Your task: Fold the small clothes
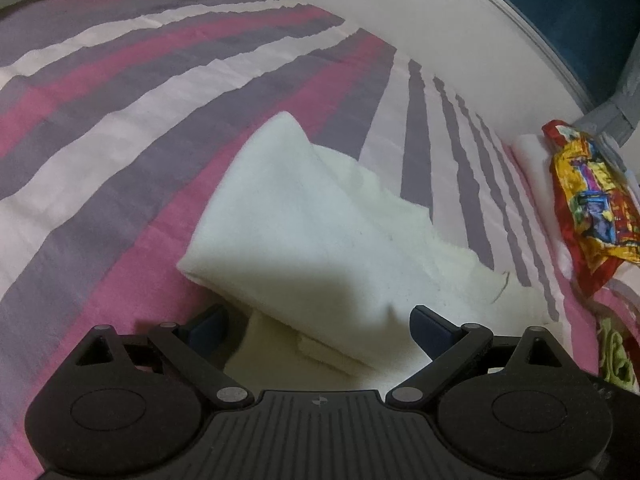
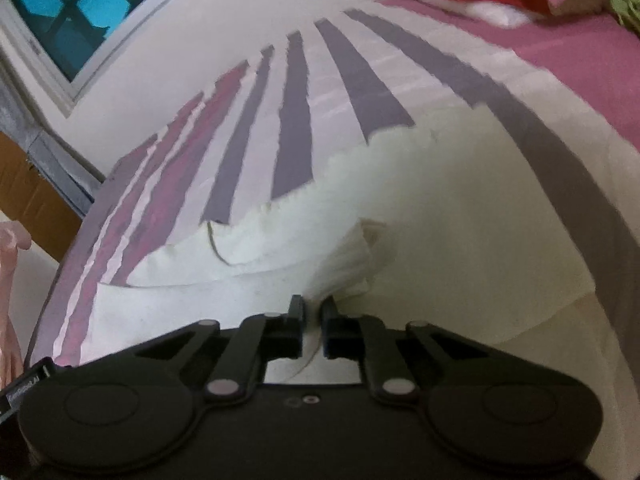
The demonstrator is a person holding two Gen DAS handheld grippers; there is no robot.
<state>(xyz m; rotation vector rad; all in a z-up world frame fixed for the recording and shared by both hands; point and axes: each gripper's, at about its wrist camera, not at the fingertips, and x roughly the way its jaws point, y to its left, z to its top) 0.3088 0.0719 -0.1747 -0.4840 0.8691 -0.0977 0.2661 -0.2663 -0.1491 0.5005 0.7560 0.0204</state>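
Left wrist view: a bed with a striped sheet (image 1: 120,128) in pink, grey and white is seen, with the white garment (image 1: 304,216) lying on it, partly folded.
Bed: wall and window (image 2: 76,12) behind it; a multicoloured cloth (image 1: 592,196) is piled at its far right edge, well apart from the garment.
Garment place: mid-bed, directly ahead of both grippers; a raised fold is peaked on its far left side, a flat lower layer is spread toward the right.
Garment axis: long axis is judged to run from the near left to the far right in the left wrist view; the scalloped hem (image 2: 304,196) faces the wall.
Garment handling: judged light, soft and limp; no shape will be kept when lifted, and layers may slip over each other. A loose thread is seen at the hem.
Where to hold: a pinch at a corner or along a folded edge is advised, through all layers, not mid-panel.
Left gripper (image 1: 320,324): fingers spread wide, straddling the near edge of the garment; nothing is clamped.
Right gripper (image 2: 313,312): fingers drawn nearly together, with a thin pleat of white fabric pinched between them, rising into the bunched fold ahead.
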